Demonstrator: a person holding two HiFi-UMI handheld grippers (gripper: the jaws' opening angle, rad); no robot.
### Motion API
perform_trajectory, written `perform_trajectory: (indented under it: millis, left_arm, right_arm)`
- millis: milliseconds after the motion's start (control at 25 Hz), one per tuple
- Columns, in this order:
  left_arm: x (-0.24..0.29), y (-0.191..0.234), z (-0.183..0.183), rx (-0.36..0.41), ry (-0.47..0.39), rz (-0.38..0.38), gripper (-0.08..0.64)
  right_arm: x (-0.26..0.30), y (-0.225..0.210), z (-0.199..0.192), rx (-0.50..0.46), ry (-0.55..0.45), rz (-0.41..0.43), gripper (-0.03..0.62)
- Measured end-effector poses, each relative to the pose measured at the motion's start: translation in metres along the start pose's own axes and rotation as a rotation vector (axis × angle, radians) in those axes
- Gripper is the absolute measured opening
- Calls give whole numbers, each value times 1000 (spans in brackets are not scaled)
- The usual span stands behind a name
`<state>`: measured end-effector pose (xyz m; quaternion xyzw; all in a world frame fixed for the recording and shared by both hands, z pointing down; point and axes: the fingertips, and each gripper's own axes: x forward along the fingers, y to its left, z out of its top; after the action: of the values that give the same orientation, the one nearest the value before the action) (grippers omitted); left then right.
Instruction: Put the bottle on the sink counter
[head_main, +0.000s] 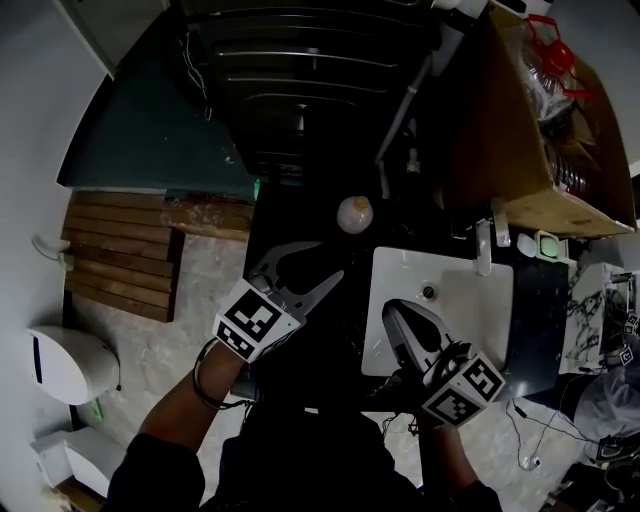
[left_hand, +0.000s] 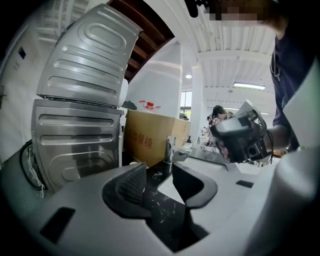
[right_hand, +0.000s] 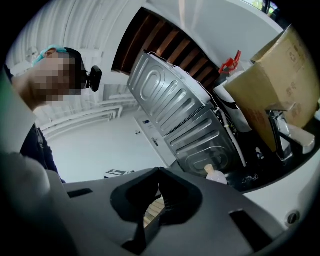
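Observation:
A small pale bottle stands upright on the dark sink counter, left of the white basin. The right gripper view shows the bottle too, pale with a tan cap, in front of a ribbed metal panel. My left gripper hovers just short of the bottle and points toward it. Its jaws stand apart with nothing between them; the left gripper view shows only dark counter in the gap. My right gripper hangs over the basin's left part, jaws together and empty, as the right gripper view also shows.
A chrome faucet stands at the basin's far rim. Behind it is a large cardboard box. A ribbed metal appliance rises behind the counter. Wooden slats and a white fixture lie on the floor to the left.

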<state>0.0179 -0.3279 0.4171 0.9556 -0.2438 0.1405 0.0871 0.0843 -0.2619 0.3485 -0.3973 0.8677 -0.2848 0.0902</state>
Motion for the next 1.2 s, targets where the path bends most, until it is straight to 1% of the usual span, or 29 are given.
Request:
perform_trajectory:
  millis: [280, 360, 440, 560, 800, 1000, 1120, 1200]
  left_arm:
    - [-34, -18, 16, -32, -45, 55, 65]
    - [-43, -26, 24, -22, -65, 64, 34]
    - [-52, -33, 29, 5, -70, 68, 11]
    - [-66, -41, 32, 27, -74, 69, 6]
    - [-93, -49, 38, -23, -121, 75, 6]
    - [-105, -56, 39, -25, -129, 67, 6]
    - [-109, -58, 47, -19, -159, 74, 6]
    - [-110, -59, 50, -16, -165, 77, 6]
  right_arm:
    - [1, 21, 6, -34, -13, 16, 26]
    - [0, 28, 6, -44, -13, 19, 26]
    - [-1, 36, 7, -56, -12, 25, 25]
    - [-3, 47, 6, -81, -7, 30, 26]
    - [-8, 62, 2, -89, -9, 31, 25]
    - [-9, 70, -1, -100, -7, 29, 25]
    - [-10, 73, 0, -112, -9, 25, 25]
    - [-11, 75, 0, -116, -9, 25, 25]
